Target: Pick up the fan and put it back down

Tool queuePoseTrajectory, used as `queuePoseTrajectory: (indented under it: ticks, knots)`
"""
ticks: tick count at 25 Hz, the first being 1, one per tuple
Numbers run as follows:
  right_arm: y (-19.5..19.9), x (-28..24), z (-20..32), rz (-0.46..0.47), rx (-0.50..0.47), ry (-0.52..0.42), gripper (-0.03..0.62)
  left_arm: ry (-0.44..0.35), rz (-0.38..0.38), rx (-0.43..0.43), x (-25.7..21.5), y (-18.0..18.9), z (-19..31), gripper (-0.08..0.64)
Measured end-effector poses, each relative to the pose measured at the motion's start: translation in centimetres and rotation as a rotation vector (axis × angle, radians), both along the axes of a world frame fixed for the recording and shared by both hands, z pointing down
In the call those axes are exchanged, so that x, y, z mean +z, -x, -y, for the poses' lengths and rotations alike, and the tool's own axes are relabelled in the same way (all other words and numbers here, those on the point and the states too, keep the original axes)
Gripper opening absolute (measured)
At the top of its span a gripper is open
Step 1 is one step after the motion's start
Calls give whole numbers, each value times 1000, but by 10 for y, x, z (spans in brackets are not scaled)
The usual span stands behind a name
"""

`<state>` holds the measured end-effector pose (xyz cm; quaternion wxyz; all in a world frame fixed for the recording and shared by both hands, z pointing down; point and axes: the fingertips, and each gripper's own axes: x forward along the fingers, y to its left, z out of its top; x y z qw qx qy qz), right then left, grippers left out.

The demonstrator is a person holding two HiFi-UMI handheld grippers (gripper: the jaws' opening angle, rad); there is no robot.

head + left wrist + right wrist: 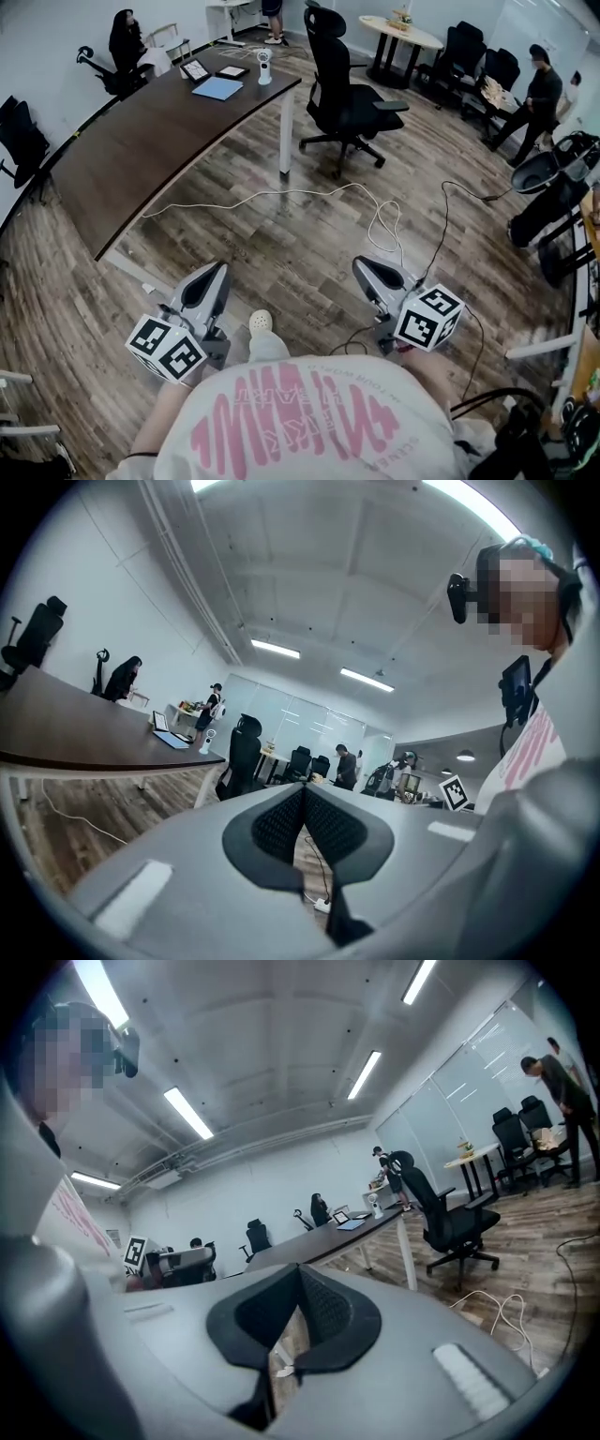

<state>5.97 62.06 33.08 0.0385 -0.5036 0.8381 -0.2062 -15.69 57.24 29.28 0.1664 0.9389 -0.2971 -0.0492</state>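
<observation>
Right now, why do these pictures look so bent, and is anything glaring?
Head view: the wide lens bends the plank floor toward the edges. Left gripper view: fisheye circle with dark corners, ceiling strip lights bright. Right gripper view: same dark ring; the overhead lights glare white.

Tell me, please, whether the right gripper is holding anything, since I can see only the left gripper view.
Observer: No. In its own view, the right gripper has its jaws together with nothing between them.
Operator: Thanks. Where are the grippers relative to the desk?
Observer: The head view shows the left gripper and the right one over the floor, off the near end of the desk. The fan stands upright at the desk's far end.
Operator: Is anything lying on the floor ahead?
Observer: A white cable crosses the floor and ends in loops ahead of the right gripper.
</observation>
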Motion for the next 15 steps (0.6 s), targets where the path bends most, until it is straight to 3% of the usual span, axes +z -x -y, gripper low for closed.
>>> queuePoseTrajectory:
  ticks: [4, 15]
  knots:
    - [-4, -3, 42, 6, 36, 10, 6, 16, -12, 25, 1, -2, 50, 18]
    - [12, -36, 196, -2, 69, -55, 6, -35, -12, 51, -25, 10, 206, 20]
